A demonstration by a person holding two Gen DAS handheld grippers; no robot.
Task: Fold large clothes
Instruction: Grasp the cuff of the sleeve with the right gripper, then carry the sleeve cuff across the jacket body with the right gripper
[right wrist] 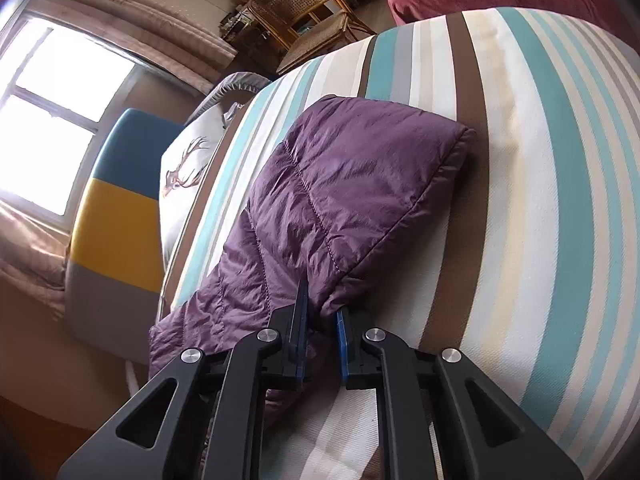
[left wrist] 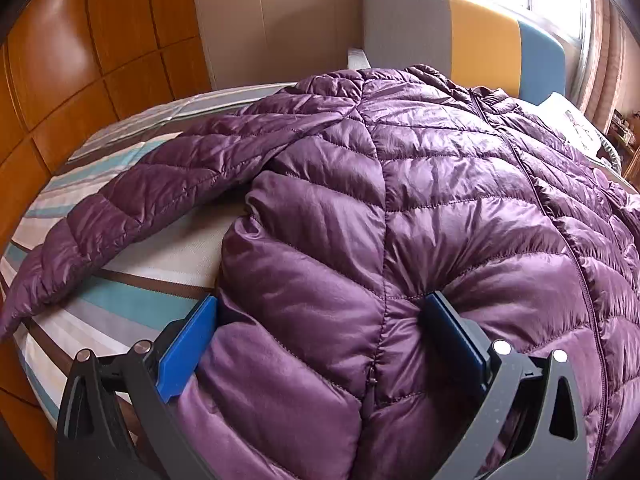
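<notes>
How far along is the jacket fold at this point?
Early. Done: the purple jacket lies spread flat on the striped bed, one sleeve out sideways. In hand: the right tongs pinch the other sleeve near its cuff; the left tongs straddle the hem, wide apart. Left: every fold.

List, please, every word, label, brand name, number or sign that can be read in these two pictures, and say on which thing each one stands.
No readable text in either view.
Purple quilted down jacket: no label or brand shows.
White pillow: only a deer drawing, no words.
Striped bed sheet: stripes only.
Grey, yellow and blue padded headboard: plain.
Small things on the shelf by the rattan chair: too small and blurred to read.
</notes>
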